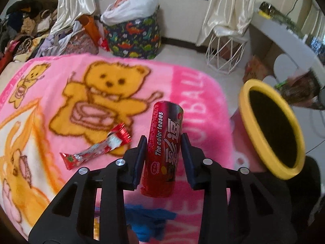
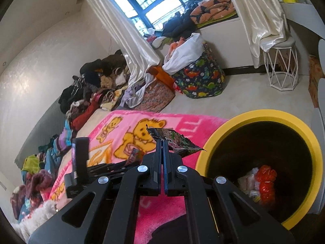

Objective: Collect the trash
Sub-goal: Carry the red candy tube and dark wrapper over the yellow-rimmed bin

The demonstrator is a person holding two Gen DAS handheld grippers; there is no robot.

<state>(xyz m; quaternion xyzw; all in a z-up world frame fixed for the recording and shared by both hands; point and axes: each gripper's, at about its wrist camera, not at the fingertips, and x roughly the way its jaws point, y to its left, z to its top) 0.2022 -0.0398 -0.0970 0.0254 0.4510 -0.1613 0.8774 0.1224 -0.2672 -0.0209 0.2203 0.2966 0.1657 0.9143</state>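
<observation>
Going left to right: the crinkly red foil wrapper (image 1: 97,149) is lying loose on the fuzzy pink bear blanket (image 1: 61,101), left of the left gripper (image 1: 163,142), so that one's not collected yet. The left gripper's tongs are clamped on a red candy tube (image 1: 162,148), a smooth, hard-looking cylinder standing upright between the pads. My worry there: glossy round tube plus flat pads looks like it could twist or squirt out if the squeeze loosens, and it'd roll off on that plush blanket. Further right, the right gripper (image 2: 162,142) has its tongs pinched together on a thin dark snack packet (image 2: 174,142), held just by an edge, most of it flopping out to the right. Floppy film like that could slip free or catch the rim. Far right is the yellow-rimmed bin (image 2: 213,140), dark inside, with a red bag and pale scraps at the bottom. Its mouth looks tilted toward the bed, so a drop made too near could land on the blanket instead.
</observation>
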